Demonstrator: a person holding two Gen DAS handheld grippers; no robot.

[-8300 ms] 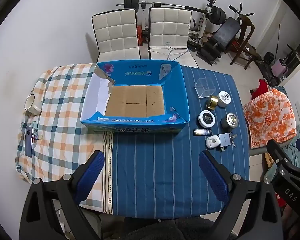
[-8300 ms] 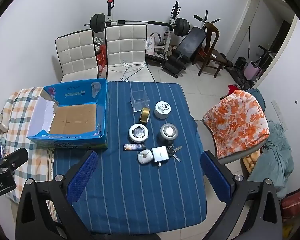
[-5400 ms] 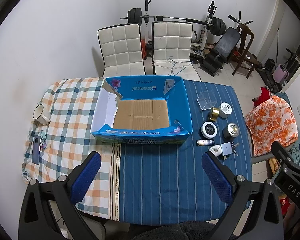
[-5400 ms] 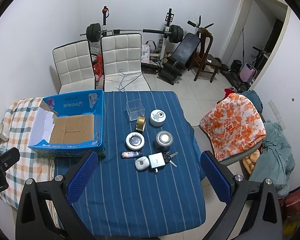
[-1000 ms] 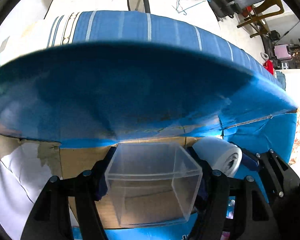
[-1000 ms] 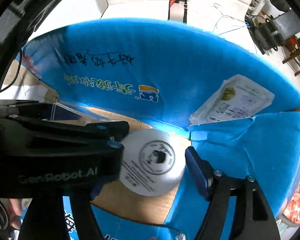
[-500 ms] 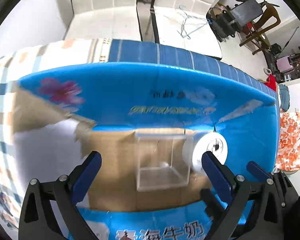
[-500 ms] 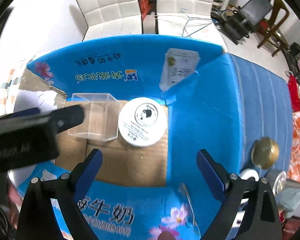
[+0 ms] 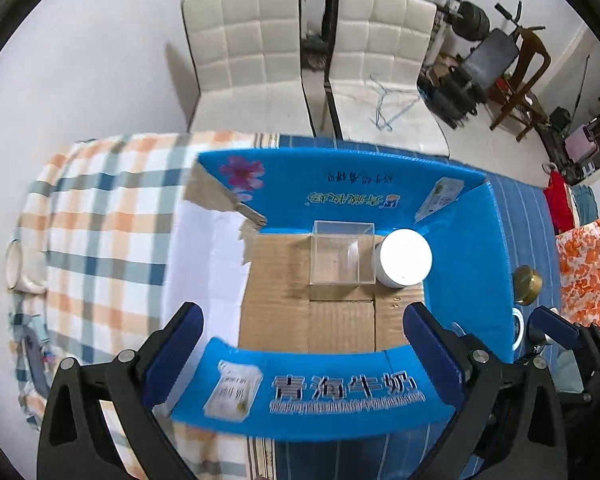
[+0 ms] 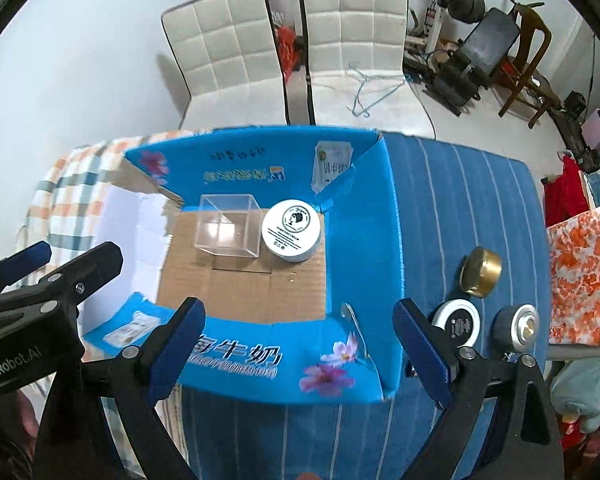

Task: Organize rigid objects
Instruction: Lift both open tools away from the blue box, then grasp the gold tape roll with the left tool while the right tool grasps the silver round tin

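An open blue cardboard box (image 9: 466,256) (image 10: 362,240) stands on the table. Inside it, at the far side, a clear plastic cube (image 9: 342,254) (image 10: 228,226) stands next to a white round jar (image 9: 405,258) (image 10: 292,230). My left gripper (image 9: 302,354) is open and empty above the box's near wall. My right gripper (image 10: 298,346) is open and empty, also over the near wall. On the blue striped cloth to the right lie a gold tin (image 10: 480,271) (image 9: 526,284), a white ring-shaped tin (image 10: 458,325) and a silver tin (image 10: 516,327).
A checked cloth (image 9: 100,216) covers the table's left part, with a tape roll (image 9: 18,266) at its left edge. Two white chairs (image 9: 256,52) stand behind the table. An orange flowered cushion (image 10: 584,272) lies on a chair at the right. Gym gear stands in the back.
Both grippers have let go of the clear cube and the white jar, left them in the box and pulled back and up, so the box looks smaller and further off.
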